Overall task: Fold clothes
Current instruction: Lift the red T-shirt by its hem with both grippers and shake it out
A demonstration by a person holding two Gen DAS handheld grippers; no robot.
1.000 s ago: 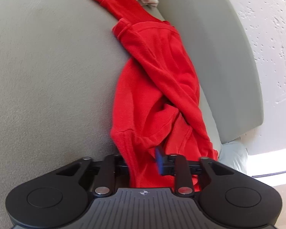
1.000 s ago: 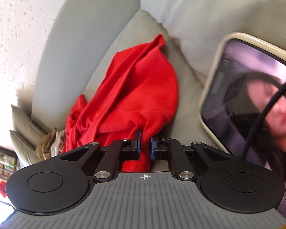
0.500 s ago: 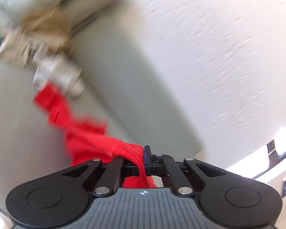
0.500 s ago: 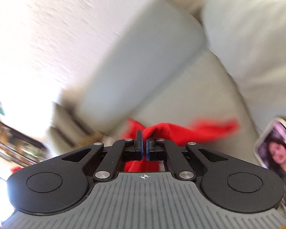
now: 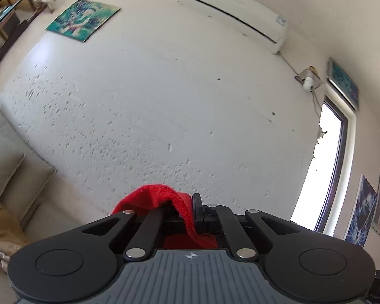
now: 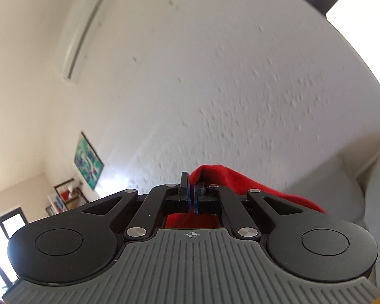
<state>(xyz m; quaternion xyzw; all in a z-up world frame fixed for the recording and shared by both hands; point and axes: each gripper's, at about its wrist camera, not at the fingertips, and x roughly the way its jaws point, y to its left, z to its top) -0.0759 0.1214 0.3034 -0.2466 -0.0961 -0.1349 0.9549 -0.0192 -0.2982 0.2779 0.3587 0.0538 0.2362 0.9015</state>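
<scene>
1. Red garment [image 5: 154, 197]: held aloft in both grippers, pinched at two separate spots. Only the gripped folds show; the rest of the cloth hangs below, out of both views.
2. Left gripper [image 5: 188, 210]: jaws narrow, clamped on a red fold. The cloth bunches over the left finger toward 10 o'clock and trails down between the fingers toward 6 o'clock.
3. Right gripper [image 6: 192, 195]: jaws drawn nearly together, blue pads [image 6: 196, 201] facing each other across a thin slit, red cloth caught in it. The fabric rises at 1 o'clock and slopes away toward 4 o'clock; more red shows beneath the fingers at 6 o'clock.
4. Wall [image 5: 164, 101]: white, rough textured, filling most of both views behind the grippers.
5. Air conditioner [image 5: 235, 15]: white wall unit, at 1 o'clock in the left wrist view, at 11 o'clock in the right.
6. Picture [image 5: 83, 19]: teal, on the wall at 11 o'clock in the left view.
7. Sofa [image 5: 10, 162]: grey cushions at 9 o'clock in the left view; grey upholstery at 4 o'clock in the right.
8. Window [image 5: 321, 167]: bright, dark-framed, at 3 o'clock in the left view.
</scene>
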